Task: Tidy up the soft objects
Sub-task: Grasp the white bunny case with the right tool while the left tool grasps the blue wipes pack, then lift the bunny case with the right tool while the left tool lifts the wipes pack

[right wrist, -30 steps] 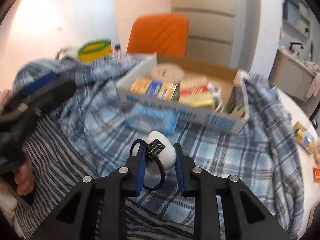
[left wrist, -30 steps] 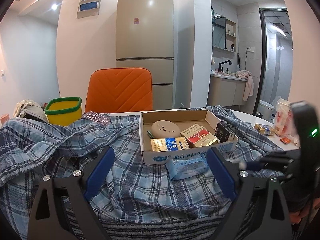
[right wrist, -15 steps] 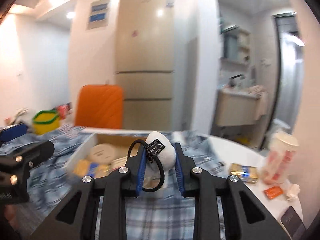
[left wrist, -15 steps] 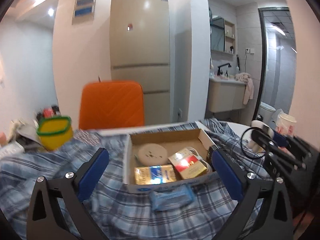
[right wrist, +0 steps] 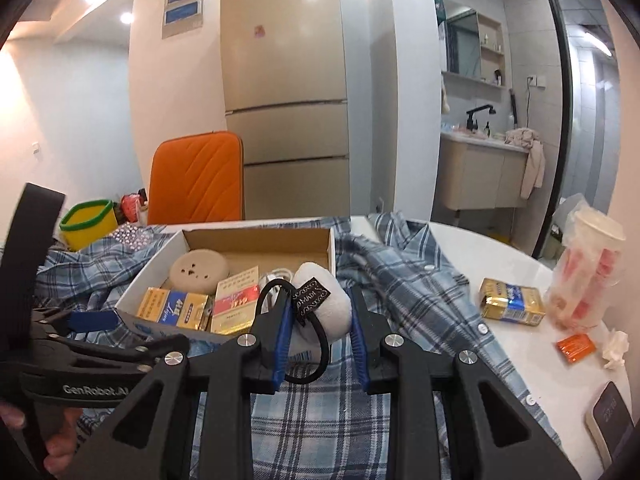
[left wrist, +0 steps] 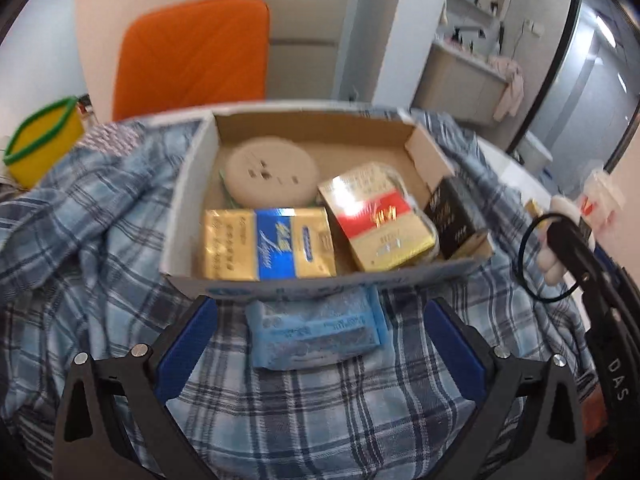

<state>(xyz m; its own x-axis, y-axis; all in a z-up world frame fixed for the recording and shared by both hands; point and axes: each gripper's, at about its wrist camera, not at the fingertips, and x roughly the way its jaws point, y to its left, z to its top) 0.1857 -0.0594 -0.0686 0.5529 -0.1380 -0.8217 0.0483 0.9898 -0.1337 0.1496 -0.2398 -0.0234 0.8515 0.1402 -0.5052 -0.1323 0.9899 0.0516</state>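
Right gripper (right wrist: 318,338) jaws clenched on white plush scrunchie (right wrist: 320,304), black elastic loop hanging off left pad; held above plaid shirt (right wrist: 400,276), just right of and nearer than cardboard box (right wrist: 256,236); drop point judged up-left. Left gripper (left wrist: 320,344) jaws released, empty, straddling blue tissue pack (left wrist: 316,330) lying crosswise against box front wall; left nearer pack
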